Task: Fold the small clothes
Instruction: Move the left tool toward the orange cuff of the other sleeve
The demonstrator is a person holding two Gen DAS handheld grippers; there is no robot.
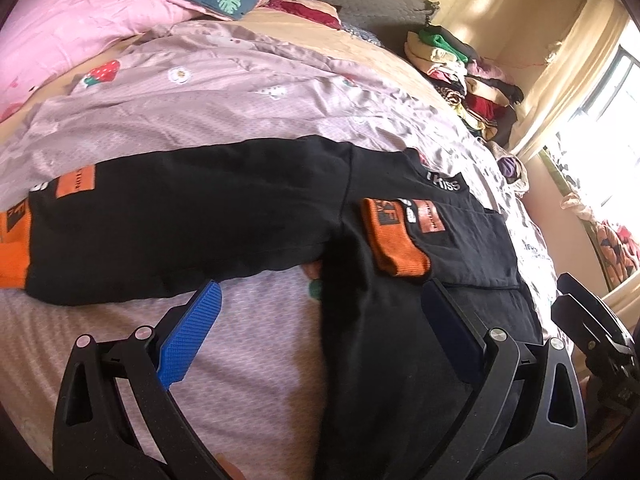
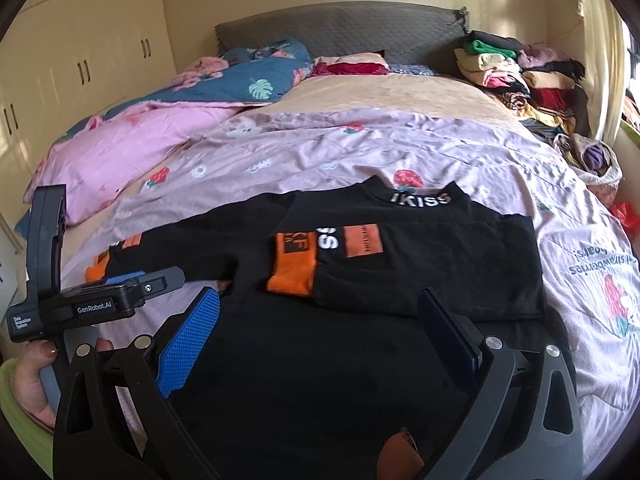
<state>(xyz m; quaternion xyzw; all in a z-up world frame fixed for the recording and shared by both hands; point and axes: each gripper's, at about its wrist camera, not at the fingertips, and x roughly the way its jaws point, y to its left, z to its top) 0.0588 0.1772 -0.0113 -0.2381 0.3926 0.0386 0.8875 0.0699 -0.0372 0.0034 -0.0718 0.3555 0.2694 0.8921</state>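
A small black long-sleeved top [image 1: 400, 320] with orange cuffs lies flat on the bed; it also shows in the right wrist view [image 2: 420, 248]. Its right sleeve is folded across the chest, orange cuff [image 1: 394, 246] [image 2: 292, 268] on the body. The other sleeve [image 1: 180, 224] stretches out to the left, its cuff [image 1: 14, 248] [image 2: 98, 266] at the end. My left gripper [image 1: 320, 320] is open and empty, hovering over the armpit area. My right gripper [image 2: 320, 324] is open and empty above the top's lower body. The left gripper [image 2: 132, 284] shows in the right wrist view.
The bed has a mauve strawberry-print cover [image 2: 360, 148]. A pink quilt [image 2: 132, 136] and blue leaf-print bedding [image 2: 256, 80] lie at the far left. A pile of folded clothes [image 2: 520, 72] stands at the far right by the headboard [image 2: 340, 32]. Wardrobes [image 2: 80, 52] line the left wall.
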